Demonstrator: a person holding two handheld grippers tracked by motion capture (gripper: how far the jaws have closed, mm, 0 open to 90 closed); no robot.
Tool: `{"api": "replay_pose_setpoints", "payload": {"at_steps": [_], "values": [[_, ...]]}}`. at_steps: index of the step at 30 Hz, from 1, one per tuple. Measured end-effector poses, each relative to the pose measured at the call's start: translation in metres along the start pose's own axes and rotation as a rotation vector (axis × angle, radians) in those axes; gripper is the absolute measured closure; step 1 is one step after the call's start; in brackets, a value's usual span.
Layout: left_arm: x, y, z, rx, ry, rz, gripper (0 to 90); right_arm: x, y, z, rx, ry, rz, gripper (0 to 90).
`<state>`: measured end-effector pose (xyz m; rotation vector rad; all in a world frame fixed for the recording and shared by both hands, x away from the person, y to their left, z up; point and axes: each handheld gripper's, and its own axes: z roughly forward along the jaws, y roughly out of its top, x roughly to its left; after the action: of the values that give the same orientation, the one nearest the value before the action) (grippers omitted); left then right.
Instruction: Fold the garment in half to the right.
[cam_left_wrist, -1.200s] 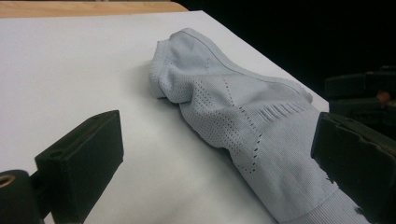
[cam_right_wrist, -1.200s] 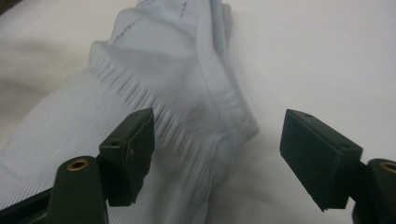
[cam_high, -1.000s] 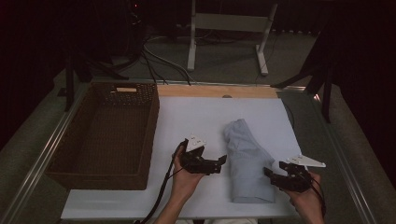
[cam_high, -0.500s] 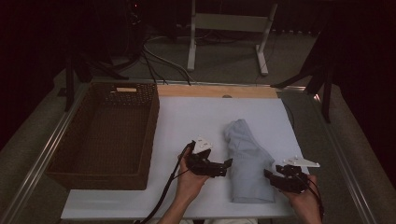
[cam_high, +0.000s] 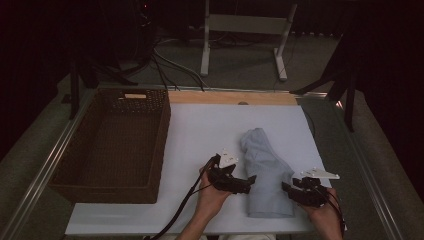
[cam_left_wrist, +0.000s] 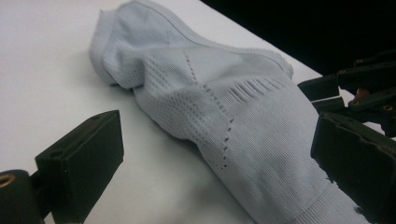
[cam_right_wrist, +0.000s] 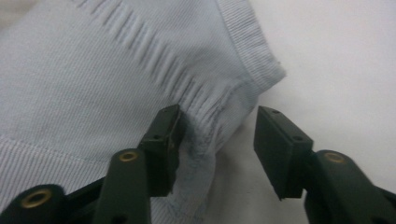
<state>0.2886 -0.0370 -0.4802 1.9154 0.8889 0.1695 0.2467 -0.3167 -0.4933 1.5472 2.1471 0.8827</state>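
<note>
A pale blue knitted cloth (cam_high: 265, 172) lies folded on the white sheet (cam_high: 210, 130), right of the middle. My left gripper (cam_high: 250, 183) sits at the cloth's left edge. In the left gripper view my left gripper (cam_left_wrist: 217, 163) is wide open, with the cloth (cam_left_wrist: 224, 107) lying between and beyond its jaws. My right gripper (cam_high: 286, 188) is at the cloth's near right corner. In the right gripper view its jaws have just been closing around the ribbed hem (cam_right_wrist: 210, 121). My right gripper (cam_right_wrist: 219, 149) is open: one pad touches the fabric, the other stands apart.
A brown wicker basket (cam_high: 65, 170) stands on the left of the table. A wooden strip (cam_high: 230, 97) runs along the sheet's far edge. Metal rails (cam_high: 45, 170) border the table. Cables and a white stand (cam_high: 245, 25) are on the floor beyond.
My left gripper has moved right and a little nearer, up to the cloth's left edge. The right gripper has stayed at the near right corner.
</note>
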Motion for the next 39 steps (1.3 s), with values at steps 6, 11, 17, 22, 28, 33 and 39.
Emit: {"api": "replay_pose_setpoints", "payload": {"at_steps": [6, 11, 17, 22, 28, 33, 39], "values": [[-0.008, -0.004, 0.01, 0.048, -0.016, 0.015, 4.4, 0.002, 0.0, 0.002, 0.024, 0.029, -0.012, 69.9], [-0.012, -0.006, 0.014, 0.069, 0.0, 0.018, 14.4, 0.004, 0.0, 0.003, 0.039, 0.022, -0.03, 79.3], [-0.015, -0.008, 0.019, 0.103, -0.011, 0.006, 30.1, 0.004, 0.0, 0.003, 0.045, 0.022, -0.035, 80.8], [-0.015, -0.011, 0.027, 0.144, -0.029, -0.014, 34.0, 0.004, 0.0, 0.004, 0.048, 0.018, -0.037, 80.7], [-0.018, -0.014, 0.031, 0.171, -0.052, -0.017, 55.0, 0.005, 0.0, 0.004, 0.051, 0.012, -0.039, 80.4], [-0.017, -0.013, 0.029, 0.199, -0.014, 0.011, 85.0, 0.005, 0.002, 0.006, 0.056, 0.012, -0.045, 81.0], [-0.017, -0.01, 0.025, 0.191, -0.001, 0.026, 89.2, 0.008, 0.006, 0.008, 0.063, 0.007, -0.055, 82.2]]}}
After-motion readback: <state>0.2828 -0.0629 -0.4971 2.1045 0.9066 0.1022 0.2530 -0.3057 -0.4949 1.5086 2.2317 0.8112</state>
